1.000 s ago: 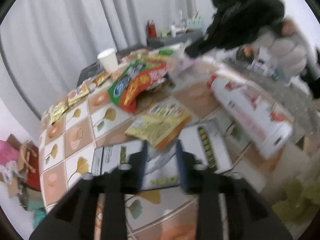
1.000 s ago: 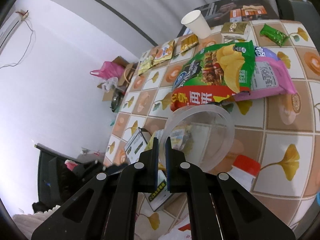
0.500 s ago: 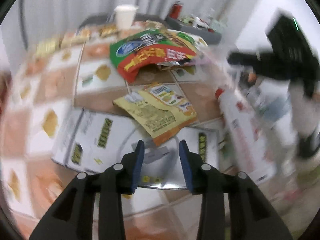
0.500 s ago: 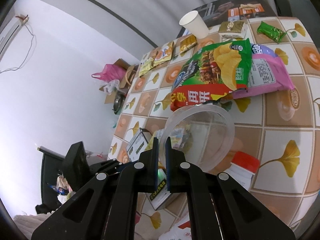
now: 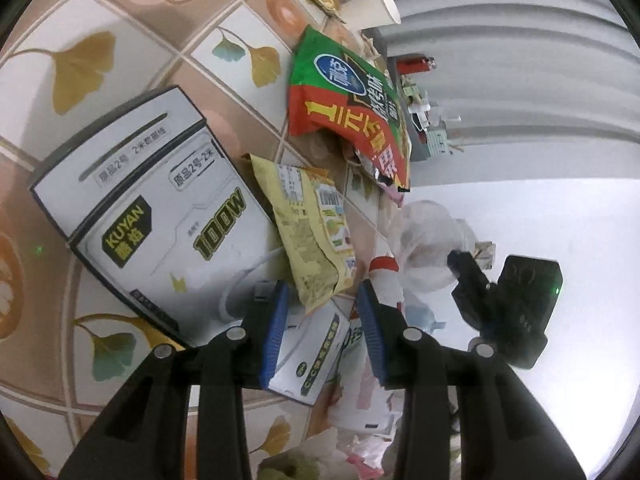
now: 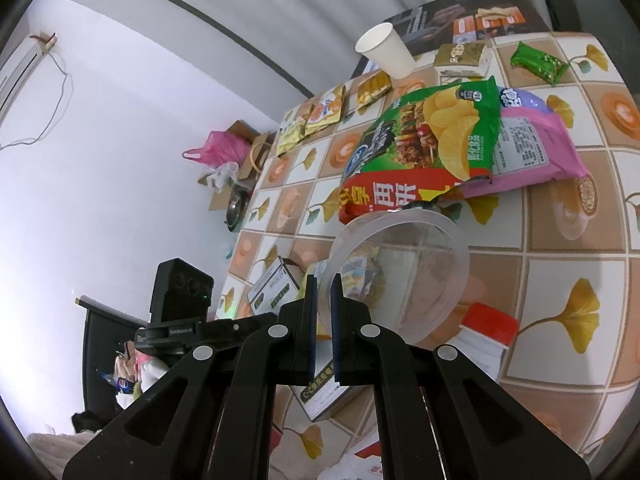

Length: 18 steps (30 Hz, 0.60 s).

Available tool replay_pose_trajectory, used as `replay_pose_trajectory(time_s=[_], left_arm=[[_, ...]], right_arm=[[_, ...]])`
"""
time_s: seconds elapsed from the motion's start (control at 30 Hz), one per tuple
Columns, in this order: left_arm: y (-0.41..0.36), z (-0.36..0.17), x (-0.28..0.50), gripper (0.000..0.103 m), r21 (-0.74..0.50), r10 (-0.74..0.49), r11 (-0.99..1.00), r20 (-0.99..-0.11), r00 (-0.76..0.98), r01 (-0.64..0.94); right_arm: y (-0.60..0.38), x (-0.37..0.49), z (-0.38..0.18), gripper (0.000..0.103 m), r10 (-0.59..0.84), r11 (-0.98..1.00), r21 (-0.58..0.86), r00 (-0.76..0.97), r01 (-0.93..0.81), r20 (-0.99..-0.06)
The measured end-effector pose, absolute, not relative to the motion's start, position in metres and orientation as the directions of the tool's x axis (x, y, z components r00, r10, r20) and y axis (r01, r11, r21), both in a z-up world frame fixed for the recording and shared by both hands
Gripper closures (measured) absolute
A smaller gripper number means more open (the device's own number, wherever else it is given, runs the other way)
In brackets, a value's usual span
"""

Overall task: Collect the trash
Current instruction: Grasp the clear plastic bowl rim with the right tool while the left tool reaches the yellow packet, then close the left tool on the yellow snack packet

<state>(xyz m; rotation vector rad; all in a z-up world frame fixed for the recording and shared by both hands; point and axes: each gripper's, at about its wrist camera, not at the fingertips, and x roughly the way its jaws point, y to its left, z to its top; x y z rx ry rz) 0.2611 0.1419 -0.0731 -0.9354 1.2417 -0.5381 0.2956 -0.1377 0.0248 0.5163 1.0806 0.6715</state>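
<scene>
Right gripper: we are keeping it still, its jaws pinched on the rim of the clear tub, which is hanging tilted over the table with its mouth toward the wrappers.
Left gripper: we are holding it partly open, nothing pressed between the blue pads; the corner of the yellow packet and a small box are lying just ahead of the tips.
Change: the left view is now standing on its side and sitting closer to the table than a second ago; the blur of half a second ago is gone. The right view is matching its earlier frames.
Reading: we are judging that the left has rolled in to take the yellow packet, with the tub waiting as the bin. No trash is lying in the tub yet.
Trash: the packet is resting partly on the white box; the chip bag is lying beyond it, over a pink bag.
Left view only: the white box's printed face, and the right gripper's body beside the tub.
Right view only: the paper cup, the green wrapper, the small sachets at the far edge, and the bottle cap below the tub.
</scene>
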Motion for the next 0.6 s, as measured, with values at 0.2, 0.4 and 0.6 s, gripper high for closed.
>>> replay_pose_trajectory(time_s=[0.2,0.4,0.6], left_arm=[[0.137,-0.071,0.266,0.074,-0.814,-0.764,0.563,-0.578,0.288,-0.140],[0.126,-0.077,0.267,0.091,-0.792,-0.742,0.596,-0.607,0.284,-0.133],[0.123,-0.074,0.264,0.094,-0.790,-0.733,0.601,-0.604,0.314,-0.119]], right_arm=[[-0.139,0.295,0.025,0.098,0.718,0.693,0.680,0.313,-0.239,-0.622],[-0.143,0.293,0.025,0.098,0.721,0.689,0.687,0.320,-0.231,-0.615],[-0.147,0.291,0.023,0.098,0.719,0.689,0.691,0.326,-0.219,-0.613]])
